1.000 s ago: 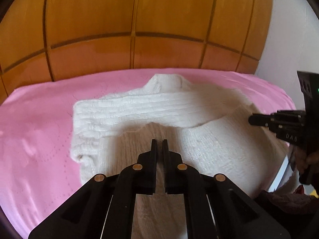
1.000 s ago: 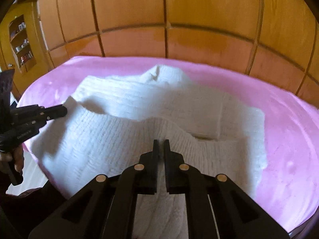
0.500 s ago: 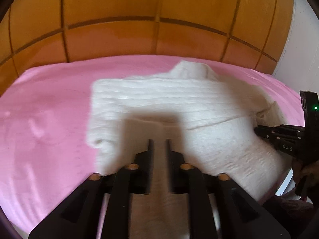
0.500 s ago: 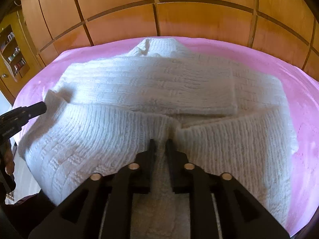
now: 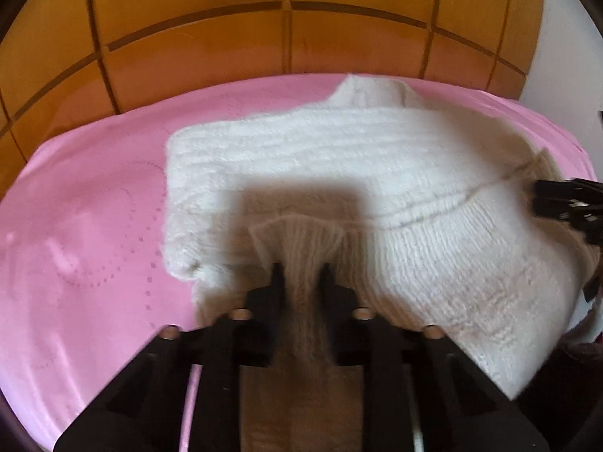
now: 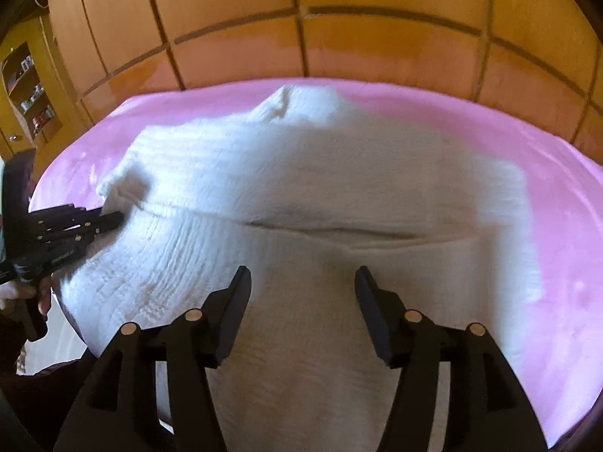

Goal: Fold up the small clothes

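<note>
1. Sweater (image 5: 339, 158) lies spread on a pink bed (image 5: 83, 233), collar at 12 o'clock toward the wooden wall, hem at 6 o'clock nearest both claws.
2. Left claw (image 5: 299, 273) is closing, with a ribbed bunch of hem between its narrow jaws; the pads seem to press on the knit, so it likely has hold.
3. Right claw (image 6: 301, 282) is opening, jaws wide apart, hovering over the hem with knit below but nothing pinched.
4. From the right view, the left claw sits at 9 o'clock by the sweater's left edge; from the left view, the right claw's tip shows at 3 o'clock.
5. Sweater's long axis runs 6 to 12, straight ahead of both claws, so I judge the next fold carries hem toward collar. Left hand is readier; right must first grip.
</note>
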Available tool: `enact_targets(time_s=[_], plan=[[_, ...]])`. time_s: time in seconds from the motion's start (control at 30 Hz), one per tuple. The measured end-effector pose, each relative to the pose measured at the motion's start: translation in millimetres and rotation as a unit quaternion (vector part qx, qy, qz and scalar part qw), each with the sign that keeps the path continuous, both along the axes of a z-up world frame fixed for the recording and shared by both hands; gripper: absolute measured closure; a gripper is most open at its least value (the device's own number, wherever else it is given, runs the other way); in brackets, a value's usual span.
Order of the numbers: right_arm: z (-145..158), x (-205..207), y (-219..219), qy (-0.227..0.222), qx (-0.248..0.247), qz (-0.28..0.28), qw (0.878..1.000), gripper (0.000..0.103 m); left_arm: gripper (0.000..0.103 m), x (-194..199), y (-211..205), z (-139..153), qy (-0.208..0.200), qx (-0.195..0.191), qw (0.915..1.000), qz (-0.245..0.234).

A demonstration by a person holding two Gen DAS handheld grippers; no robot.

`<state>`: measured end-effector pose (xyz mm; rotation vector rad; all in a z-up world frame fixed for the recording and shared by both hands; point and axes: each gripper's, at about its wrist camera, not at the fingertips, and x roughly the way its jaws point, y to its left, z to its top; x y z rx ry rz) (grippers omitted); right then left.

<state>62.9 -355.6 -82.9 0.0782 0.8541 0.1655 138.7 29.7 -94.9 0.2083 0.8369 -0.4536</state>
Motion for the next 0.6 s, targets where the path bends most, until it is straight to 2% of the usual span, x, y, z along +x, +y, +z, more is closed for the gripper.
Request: enact_targets(time_s=[0.1, 0.23, 0.33, 0.4, 0.43, 0.47, 0.53, 0.6], plan=[[9.8, -17.2, -28.0, -0.009, -0.034, -0.034, 0.999, 0.045, 0.096, -3.9, 3.9, 6.2, -0.012, -0.011, 0.9998, 0.006], [0.6, -28.0, -66.5, 0.014, -0.046, -0.086, 0.995, 0.044, 0.097, -10.7, 7.5, 13.2, -0.023, -0.026, 0.9994, 0.008], [-10.4, -23.7, -72.8, 0.025, -0.033, -0.094, 0.995, 0.044, 0.097, -13.0, 11.6, 20.4, -0.031, -0.042, 0.9986, 0.011], [-15.6, -17.6, -67.6, 0.029, -0.044, -0.091, 0.994, 0.048, 0.097, -15.8, 13.4, 25.7, -0.036, -0.047, 0.9982, 0.010], [-17.4, -14.9, -65.6, 0.032, -0.046, -0.086, 0.995, 0.060, 0.097, -16.7, 13.9, 28.0, -0.039, -0.047, 0.9981, 0.009], [-18.4, -12.8, -61.7, 0.035, -0.057, -0.079, 0.995, 0.092, 0.097, -16.8, 14.5, 29.1, -0.040, -0.046, 0.9981, 0.008], [-12.9, -14.8, -54.9, 0.027, -0.094, -0.072, 0.993, 0.096, 0.097, -20.7, 16.3, 33.2, -0.047, -0.044, 0.9979, 0.008], [-0.1, -23.0, -54.0, 0.017, -0.099, -0.069, 0.993, 0.097, 0.097, -25.4, 20.6, 38.6, -0.051, -0.051, 0.9973, 0.011]])
